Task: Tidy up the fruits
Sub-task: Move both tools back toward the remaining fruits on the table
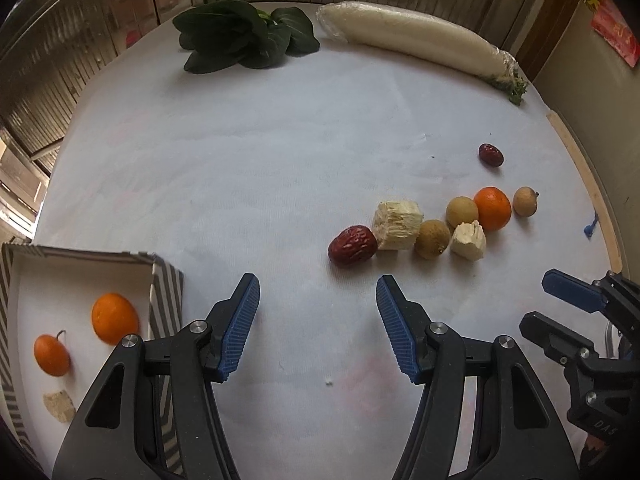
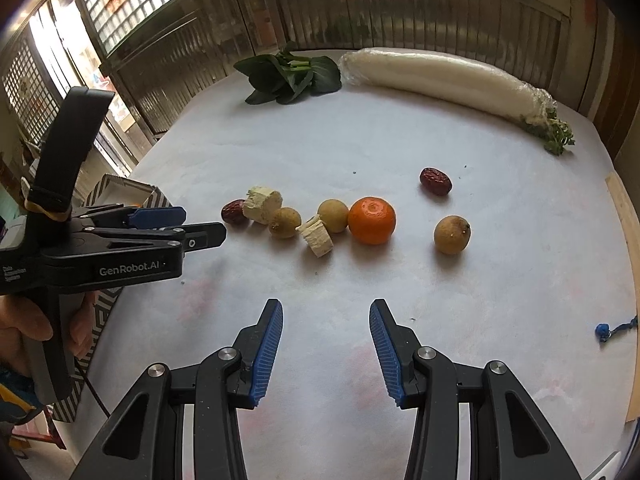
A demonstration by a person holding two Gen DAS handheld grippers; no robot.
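On the white cloth lie a mandarin (image 1: 493, 208) (image 2: 371, 220), three longans (image 1: 432, 239) (image 2: 452, 234), two red dates (image 1: 353, 245) (image 2: 435, 181) and two pale cut chunks (image 1: 397, 224) (image 2: 262, 199). A striped box (image 1: 164, 280) at the left holds two orange fruits (image 1: 115, 318) and a pale piece (image 1: 59, 406). My left gripper (image 1: 316, 300) is open and empty, just right of the box and short of the near date. My right gripper (image 2: 326, 320) is open and empty, short of the mandarin.
A leafy green (image 1: 248, 36) (image 2: 292, 74) and a wrapped white radish (image 1: 416, 40) (image 2: 448, 80) lie at the table's far edge. A small blue object (image 2: 602, 330) lies at the right. The left gripper's body (image 2: 120, 240) shows in the right wrist view.
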